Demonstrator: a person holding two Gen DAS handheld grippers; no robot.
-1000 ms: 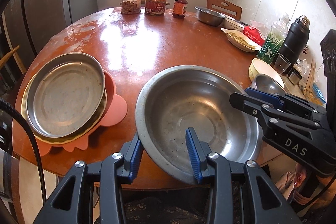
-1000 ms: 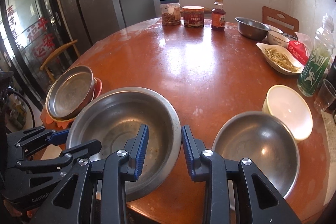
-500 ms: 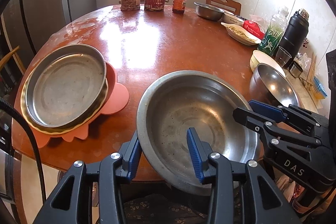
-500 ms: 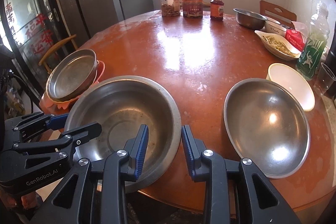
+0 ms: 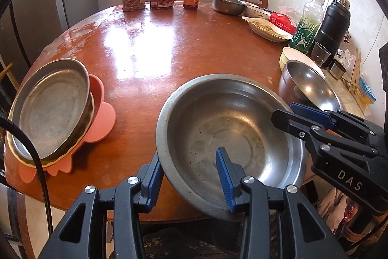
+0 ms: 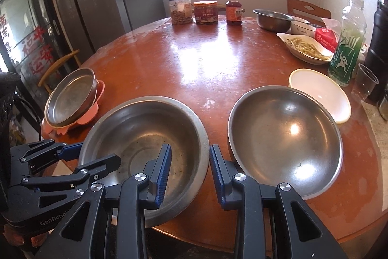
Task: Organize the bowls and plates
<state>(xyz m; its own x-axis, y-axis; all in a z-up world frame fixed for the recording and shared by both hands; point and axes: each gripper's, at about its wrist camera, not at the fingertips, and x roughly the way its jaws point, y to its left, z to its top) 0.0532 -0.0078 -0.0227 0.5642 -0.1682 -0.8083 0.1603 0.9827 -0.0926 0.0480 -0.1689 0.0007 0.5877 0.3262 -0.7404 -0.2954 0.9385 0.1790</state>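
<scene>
**Basin gripped at two rim points, overhanging the counter edge**

The wide steel basin is pinched at its near rim by the left tool and the right tool, both narrowly set. A slipped rim would drop it. Beyond, the polished steel bowl touching the white bowl crowds one side, stacked plates the other.

Steel bowls three; jars two.

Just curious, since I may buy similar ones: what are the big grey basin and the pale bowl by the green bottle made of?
Big basin: looks like stainless steel, dull brushed finish, scuffed and speckled inside. Pale bowl: smooth, opaque, cream-white; ceramic or melamine, the look cannot settle which.
</scene>
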